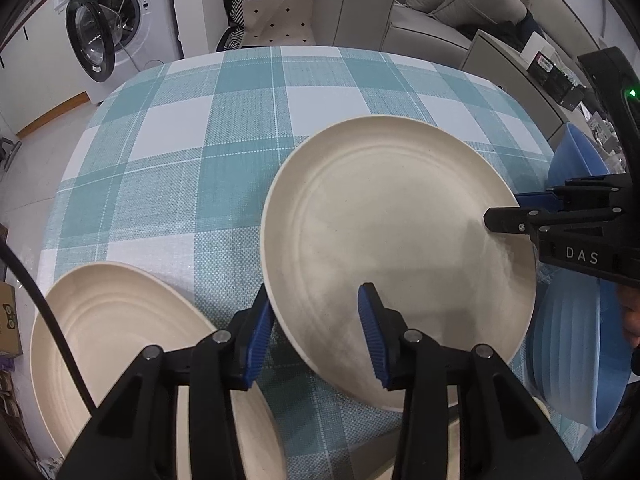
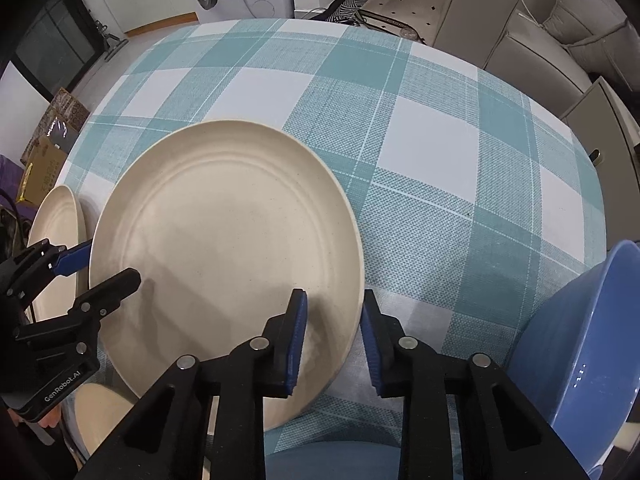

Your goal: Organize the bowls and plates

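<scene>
**Cream plate straddled at both edges by two tongs**

A large cream plate (image 1: 396,248) is seen over the checked teal-and-white table (image 1: 208,152), and appears raised at its near side, a shadow lying on the cloth beneath it. Its rim is straddled at two opposite edges. At one edge the left tongs (image 1: 316,336) are placed with one blue pad (image 1: 260,340) outside the rim and the other on the plate's inner face; a clear gap is left between them, and firm pressure on the plate cannot be told from either view. At the opposite edge the right tongs (image 2: 332,344) are set the same way, one pad (image 2: 296,340) over the plate's inner surface and the other outside the rim. Their jaws are partly closed around the edge, but whether the pads actually press on it cannot be told.

A second cream plate (image 1: 116,332) lies on the table just beside the left tongs, apart from the first. A blue bowl (image 2: 580,344) stands near the right tongs at the table's edge, and in the left wrist view a blue ribbed dish (image 1: 576,352) is seen partly under the big plate's far side.

Beyond the table a washing machine (image 1: 116,32) with its door open, a patterned cushion (image 1: 272,12) and a beige sofa (image 1: 440,8) are visible.
</scene>
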Tool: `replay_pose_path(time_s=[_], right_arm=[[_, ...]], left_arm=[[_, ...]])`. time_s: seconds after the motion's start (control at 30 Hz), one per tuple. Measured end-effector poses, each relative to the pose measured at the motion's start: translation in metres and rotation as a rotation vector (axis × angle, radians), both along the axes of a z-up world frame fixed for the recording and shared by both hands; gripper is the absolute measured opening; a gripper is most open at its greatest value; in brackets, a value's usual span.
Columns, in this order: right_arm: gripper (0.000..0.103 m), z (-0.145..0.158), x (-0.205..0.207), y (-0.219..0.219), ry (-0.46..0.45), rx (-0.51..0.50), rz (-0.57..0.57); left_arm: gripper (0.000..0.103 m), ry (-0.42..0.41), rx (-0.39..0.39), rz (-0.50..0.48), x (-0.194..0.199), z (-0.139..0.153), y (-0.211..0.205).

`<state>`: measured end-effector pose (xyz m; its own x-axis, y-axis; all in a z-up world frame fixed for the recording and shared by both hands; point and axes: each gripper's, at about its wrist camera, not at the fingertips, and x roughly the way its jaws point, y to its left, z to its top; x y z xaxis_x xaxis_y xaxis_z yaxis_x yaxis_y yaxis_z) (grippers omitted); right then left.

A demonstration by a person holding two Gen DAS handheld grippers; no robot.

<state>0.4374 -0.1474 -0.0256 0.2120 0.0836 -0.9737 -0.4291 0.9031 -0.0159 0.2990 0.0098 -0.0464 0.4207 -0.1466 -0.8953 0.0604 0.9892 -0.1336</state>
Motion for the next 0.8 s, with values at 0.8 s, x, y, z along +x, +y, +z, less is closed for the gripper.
replay_pose_path(time_s=[0.8], right_arm=[[0.01,0.016,0.002,-0.009,-0.067,0.029,-0.035]], left_arm=[[0.023,-0.008,-0.063,0.059,0.002,-0.001,0.013]])
